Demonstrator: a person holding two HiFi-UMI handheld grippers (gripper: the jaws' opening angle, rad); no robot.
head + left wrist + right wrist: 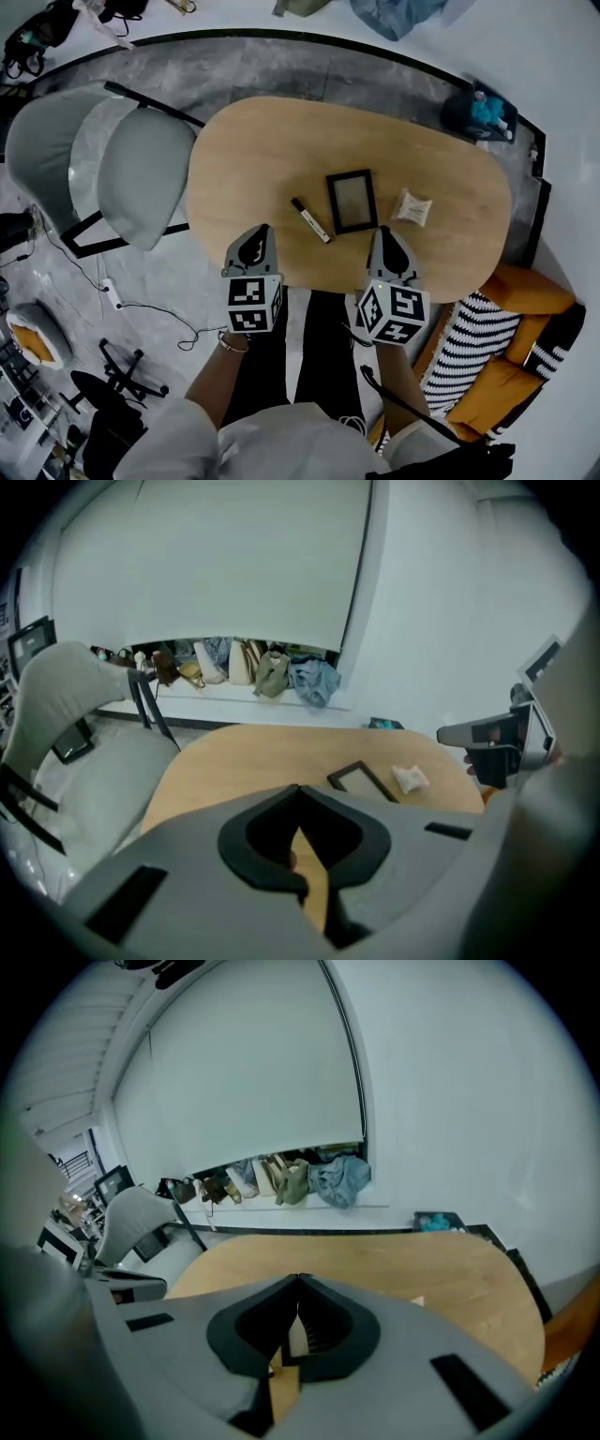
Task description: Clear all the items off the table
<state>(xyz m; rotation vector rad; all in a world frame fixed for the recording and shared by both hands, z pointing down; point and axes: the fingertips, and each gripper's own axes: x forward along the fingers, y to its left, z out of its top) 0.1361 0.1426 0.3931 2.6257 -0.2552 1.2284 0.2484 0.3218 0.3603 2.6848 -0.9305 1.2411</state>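
An oval wooden table (244, 150) carries a black-and-white marker pen (310, 220), a black picture frame (351, 201) and a small white packet (412, 207). Both grippers hover over the table's near edge. My left gripper (261, 231) sits just left of the pen, its jaws shut with nothing between them. My right gripper (382, 231) is just below the frame's near right corner, also shut and empty. The left gripper view shows the closed tips (300, 787) with the frame (364, 780) and packet (410, 778) beyond. In the right gripper view the closed tips (299, 1279) cover most of the items.
Two grey chairs (141, 178) stand at the table's left. Orange and striped cushions (506, 337) lie at the lower right. A dark bin with teal things (480, 112) is past the far right end. Cables and a power strip (111, 292) trail on the floor. Bags and clothes (272, 667) line the wall.
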